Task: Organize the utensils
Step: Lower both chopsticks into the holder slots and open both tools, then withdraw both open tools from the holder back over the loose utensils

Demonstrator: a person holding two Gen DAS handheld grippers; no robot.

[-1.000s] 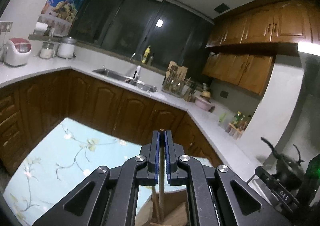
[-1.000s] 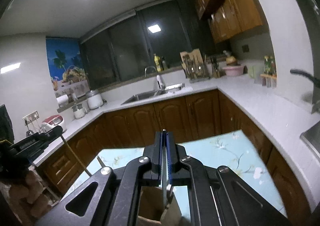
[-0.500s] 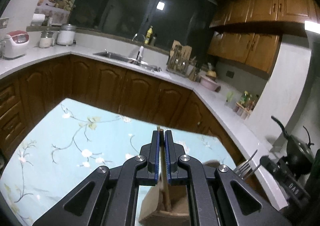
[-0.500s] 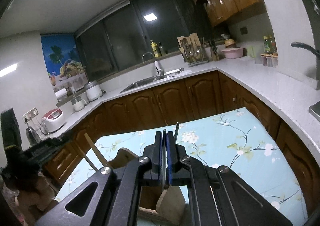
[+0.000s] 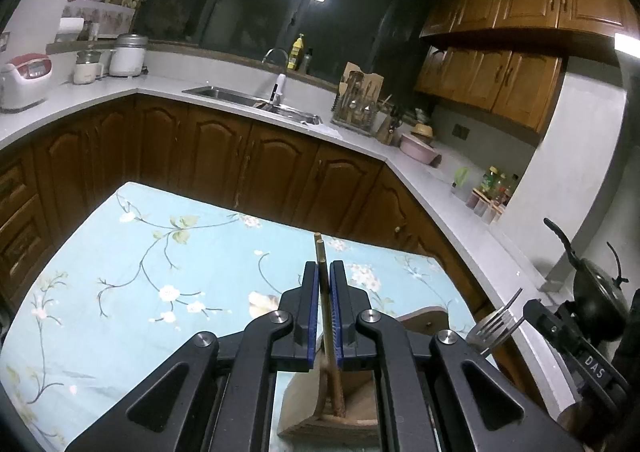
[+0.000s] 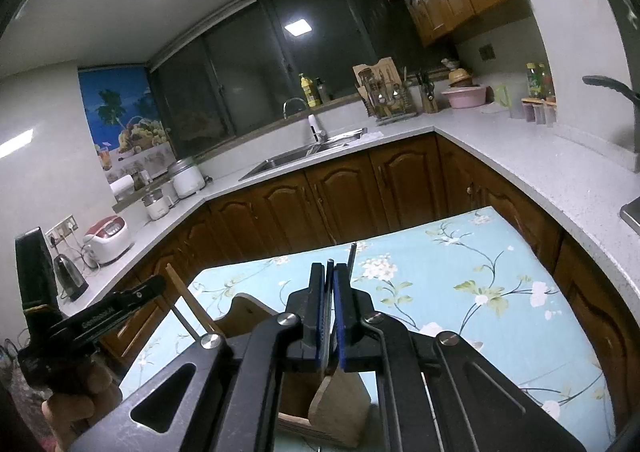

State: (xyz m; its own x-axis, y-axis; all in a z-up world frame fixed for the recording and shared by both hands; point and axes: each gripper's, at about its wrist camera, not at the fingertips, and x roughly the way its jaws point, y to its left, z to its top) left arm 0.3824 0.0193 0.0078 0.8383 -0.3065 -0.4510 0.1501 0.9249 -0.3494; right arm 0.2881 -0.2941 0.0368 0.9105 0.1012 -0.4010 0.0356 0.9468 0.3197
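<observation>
Wooden chopsticks [image 5: 325, 316] stayed clamped in your left gripper [image 5: 324, 316], lowered into the holder [image 5: 344, 416] near the table's [image 5: 132, 292] right edge; your right gripper's [image 6: 329, 316] jaws just eased around the fork [image 6: 329, 304].

My left gripper [image 5: 324, 284] hides the chopsticks' [image 5: 320, 252] middle; the wooden holder [image 5: 356, 408] is cut off below.
</observation>
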